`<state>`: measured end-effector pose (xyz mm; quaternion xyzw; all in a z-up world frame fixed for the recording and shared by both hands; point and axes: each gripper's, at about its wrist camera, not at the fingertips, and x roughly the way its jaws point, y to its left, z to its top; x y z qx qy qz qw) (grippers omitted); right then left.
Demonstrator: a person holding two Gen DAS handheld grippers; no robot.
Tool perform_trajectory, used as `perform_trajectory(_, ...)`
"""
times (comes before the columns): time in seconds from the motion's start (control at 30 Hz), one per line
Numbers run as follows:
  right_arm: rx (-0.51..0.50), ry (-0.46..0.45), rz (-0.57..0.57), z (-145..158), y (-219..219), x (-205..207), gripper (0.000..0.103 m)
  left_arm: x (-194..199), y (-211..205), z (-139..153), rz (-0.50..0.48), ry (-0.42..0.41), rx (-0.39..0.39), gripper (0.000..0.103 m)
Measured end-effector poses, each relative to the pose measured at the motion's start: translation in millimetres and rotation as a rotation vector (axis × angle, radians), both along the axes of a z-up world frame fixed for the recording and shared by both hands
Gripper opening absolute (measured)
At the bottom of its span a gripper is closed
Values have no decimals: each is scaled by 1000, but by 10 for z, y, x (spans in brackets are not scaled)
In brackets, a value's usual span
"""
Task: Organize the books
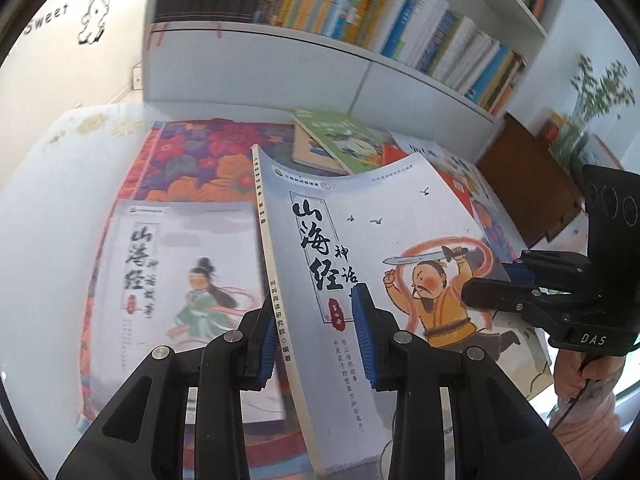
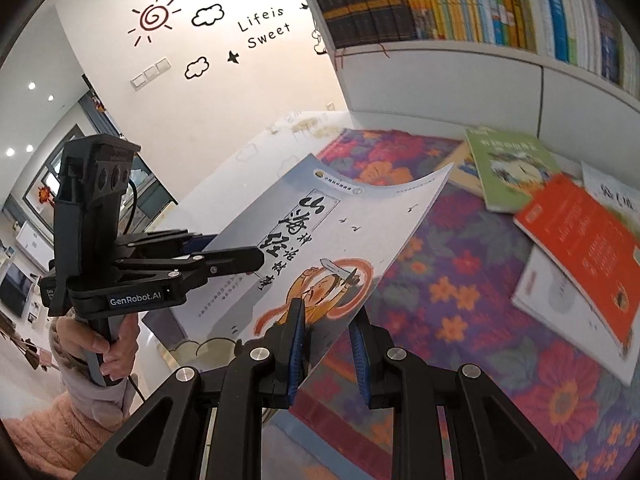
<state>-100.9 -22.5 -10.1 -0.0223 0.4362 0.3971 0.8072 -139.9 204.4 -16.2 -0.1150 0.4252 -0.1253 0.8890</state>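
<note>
Both hand-held grippers pinch the warrior-cover book [image 1: 384,240], lifted mid-frame above the floral cloth [image 2: 460,280]: left hand-held gripper [image 1: 316,336] nearly closed on its spine edge, right hand-held gripper [image 2: 328,354] nearly closed on the opposite edge. Thin book sags; uneven pulling could tear it or let it slip.

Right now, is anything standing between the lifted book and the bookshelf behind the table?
Nothing visible does. The lifted book hangs in the air between both grippers, above the green book lying flat. The bookshelf rows look tightly packed, though.
</note>
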Motion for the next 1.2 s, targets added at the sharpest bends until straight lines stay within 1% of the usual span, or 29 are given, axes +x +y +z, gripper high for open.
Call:
perform_trajectory(0.17, 9, -19, 26, 55, 329, 65, 22, 26, 298, -37, 32, 0, 4, 30)
perform_trajectory(0.3, 2, -45, 45, 58, 583, 124, 22, 84, 549, -124, 15, 25, -45, 31)
perform_trajectory(0.37, 1, -52, 57, 21, 713, 163, 22, 98, 658, -173, 17, 31, -49, 31)
perform_trajectory(0.47, -13, -34, 76, -85, 889, 237, 22, 127, 824, -242, 30, 35, -44, 31)
perform_trajectory(0.63, -9, 18, 97, -311, 1176, 375, 22, 213, 1088, -420, 67, 89, -68, 31)
perform_trajectory(0.73, -8, 46, 98, -444, 1288, 434, 22, 264, 1208, -539, 79, 116, -68, 31)
perform_trajectory(0.93, -10, 114, 110, -696, 1448, 477, 22, 354, 1352, -767, 96, 189, -38, 31)
perform_trajectory(1.03, -2, 145, 105, -791, 1445, 470, 22, 370, 1385, -779, 90, 179, -42, 34)
perform_trajectory(1.2, -8, 169, 88, -902, 1424, 482, 22, 400, 1312, -747, 77, 180, 39, 34)
